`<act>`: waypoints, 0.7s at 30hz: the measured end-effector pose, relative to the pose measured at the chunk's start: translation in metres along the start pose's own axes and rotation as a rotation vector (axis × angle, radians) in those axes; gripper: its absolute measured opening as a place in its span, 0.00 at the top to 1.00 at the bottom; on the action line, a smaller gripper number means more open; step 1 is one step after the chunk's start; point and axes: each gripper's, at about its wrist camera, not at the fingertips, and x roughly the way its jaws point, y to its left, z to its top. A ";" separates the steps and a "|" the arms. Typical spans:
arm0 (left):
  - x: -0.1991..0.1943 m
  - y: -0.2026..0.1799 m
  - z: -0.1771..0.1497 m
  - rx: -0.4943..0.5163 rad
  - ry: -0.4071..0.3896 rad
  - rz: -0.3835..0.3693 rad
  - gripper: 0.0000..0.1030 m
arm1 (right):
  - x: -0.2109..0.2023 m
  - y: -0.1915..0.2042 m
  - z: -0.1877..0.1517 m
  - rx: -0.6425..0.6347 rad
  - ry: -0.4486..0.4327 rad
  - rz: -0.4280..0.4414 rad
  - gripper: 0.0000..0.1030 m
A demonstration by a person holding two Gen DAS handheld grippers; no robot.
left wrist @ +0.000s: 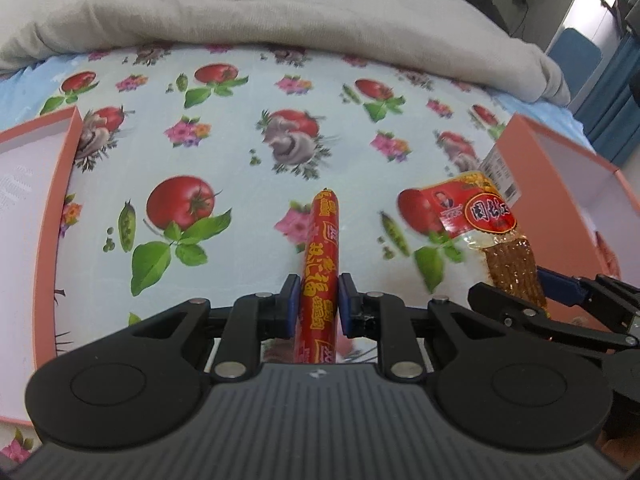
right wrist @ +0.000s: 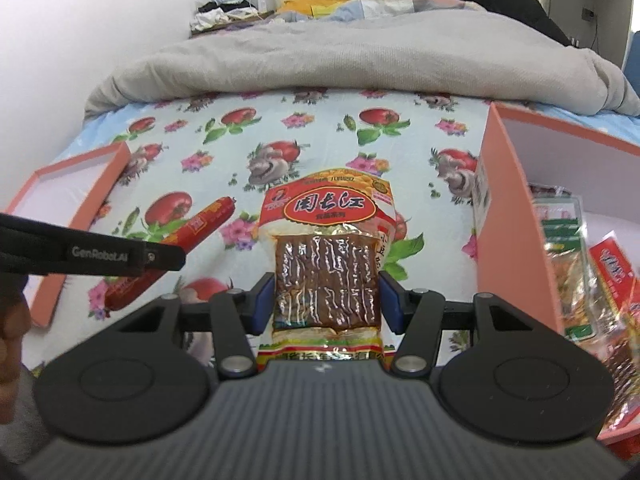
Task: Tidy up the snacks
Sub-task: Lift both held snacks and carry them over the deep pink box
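**Both claws loaded: sausage left, tofu pack right**

Left gripper [left wrist: 319, 300]: we've got the blue pads closed against the red sausage stick [left wrist: 320, 264], gripping its lower half. It points straight ahead, far tip out over the fruit-print bedsheet [left wrist: 224, 128].

Right gripper [right wrist: 326, 300]: pads clamped on both side edges of the dried tofu snack pack [right wrist: 326, 248], at the dark brown vacuum-sealed part. Red label end points away from us, over the sheet.

From the left wrist view, the pack sits to the right of the sausage, near the wall of the pink box [left wrist: 560, 168]. From the right wrist view, that box [right wrist: 508, 208] is just right of the pack and holds other snack packets [right wrist: 580, 264].

Pink box lid [left wrist: 40, 200] lies on the sheet at far left, white inside facing up.

Grey blanket [right wrist: 340, 60] bunched beyond the sheet.
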 end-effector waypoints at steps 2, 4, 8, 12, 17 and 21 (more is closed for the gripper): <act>-0.010 -0.008 0.005 0.000 -0.009 -0.008 0.77 | -0.010 -0.003 0.007 0.013 -0.012 0.004 0.46; -0.020 -0.016 0.009 -0.002 -0.020 -0.014 0.77 | -0.020 -0.007 0.014 0.021 -0.027 0.003 0.46; -0.037 -0.032 0.022 0.018 -0.040 -0.016 0.77 | -0.038 -0.017 0.030 0.046 -0.059 -0.003 0.45; -0.054 -0.043 0.036 0.018 -0.063 -0.033 0.77 | -0.055 -0.026 0.044 0.056 -0.088 -0.010 0.45; -0.075 -0.062 0.055 0.022 -0.106 -0.062 0.77 | -0.072 -0.036 0.061 0.059 -0.123 -0.021 0.45; -0.088 -0.081 0.072 0.038 -0.139 -0.088 0.77 | -0.087 -0.046 0.075 0.056 -0.158 -0.033 0.45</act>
